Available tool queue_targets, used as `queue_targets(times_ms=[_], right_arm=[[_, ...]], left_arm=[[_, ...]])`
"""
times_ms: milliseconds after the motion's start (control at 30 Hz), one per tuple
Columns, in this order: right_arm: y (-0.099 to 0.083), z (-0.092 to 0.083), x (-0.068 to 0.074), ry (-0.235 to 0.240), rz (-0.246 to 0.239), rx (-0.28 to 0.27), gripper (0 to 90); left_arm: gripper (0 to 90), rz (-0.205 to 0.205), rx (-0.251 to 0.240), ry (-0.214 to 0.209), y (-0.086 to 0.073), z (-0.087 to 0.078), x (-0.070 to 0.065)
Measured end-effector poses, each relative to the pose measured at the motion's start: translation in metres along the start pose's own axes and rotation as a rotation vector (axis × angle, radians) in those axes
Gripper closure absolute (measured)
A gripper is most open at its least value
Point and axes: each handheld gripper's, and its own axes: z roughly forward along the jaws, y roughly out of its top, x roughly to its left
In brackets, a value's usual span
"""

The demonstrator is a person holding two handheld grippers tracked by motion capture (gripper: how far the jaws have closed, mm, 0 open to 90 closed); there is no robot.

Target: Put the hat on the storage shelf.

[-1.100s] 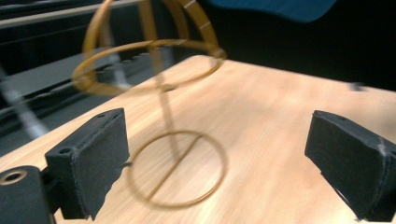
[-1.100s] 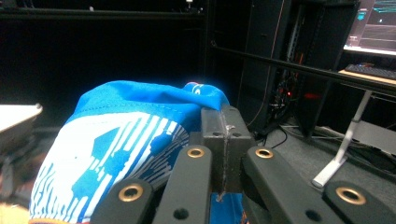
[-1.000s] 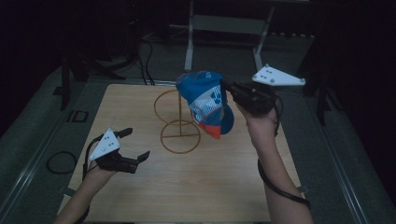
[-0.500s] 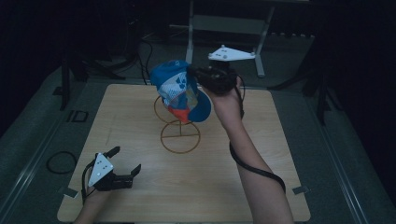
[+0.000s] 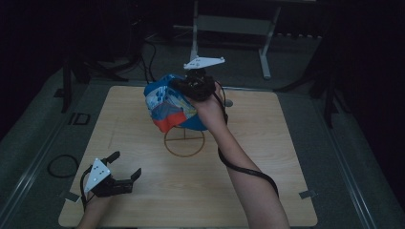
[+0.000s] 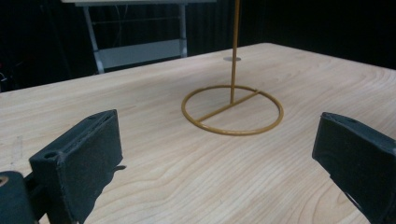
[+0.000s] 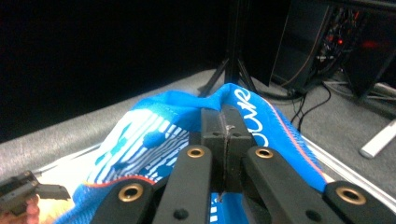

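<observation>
Pinching a fold of the soft, light cap (image 5: 173,102) above the wire stand (image 5: 184,141), right hand-held gripper (image 5: 184,86) is clamped on cloth; left hand-held gripper (image 5: 123,170) rests spread apart near the table (image 5: 267,157) edge.

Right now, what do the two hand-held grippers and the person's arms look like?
Each hand-held gripper is black with two blocky jaws. The left hand-held gripper carries a pale grey three-cornered plate with small dark marks, and so does the right hand-held gripper. In the right gripper view, brass-coloured rivets sit on its black linkage arms. A black cable runs along the right forearm. Both forearms are bare, with no sleeves visible.
</observation>
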Motion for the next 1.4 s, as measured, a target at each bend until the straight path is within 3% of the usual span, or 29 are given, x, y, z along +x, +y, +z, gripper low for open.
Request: queue_targets(times_ms=[333,400,600,833,867,967,1100,1400], right_arm=[[-0.018,0.005,-0.006,-0.018,0.007,0.05,90.0],[-0.02,0.004,-0.007,-0.02,0.01,0.052,90.0],[-0.031,-0.003,-0.01,-0.024,0.025,0.031,90.0],[-0.037,-0.016,-0.008,-0.074,0.011,0.0,90.0],[-0.04,-0.02,-0.013,-0.085,0.038,-0.007,90.0],[-0.044,-0.02,-0.017,-0.056,0.072,-0.01,89.4],[-0.051,-0.02,-0.017,-0.023,0.091,-0.016,79.7],[-0.064,-0.024,-0.019,0.007,0.114,-0.012,71.3]], left_arm=[[1.9,0.0,0.02,-0.029,-0.004,0.004,0.0],[1.9,-0.016,0.018,-0.037,-0.004,0.004,0.001],[1.9,-0.025,0.014,-0.032,-0.005,0.003,0.003],[1.9,-0.025,0.024,-0.035,-0.006,0.004,0.003],[1.9,-0.025,0.027,-0.039,-0.007,0.005,0.002],[1.9,-0.019,0.032,-0.038,-0.007,0.005,0.002],[1.9,-0.028,0.027,-0.038,-0.007,0.005,0.003],[1.9,-0.032,0.029,-0.047,-0.008,0.005,0.003]])
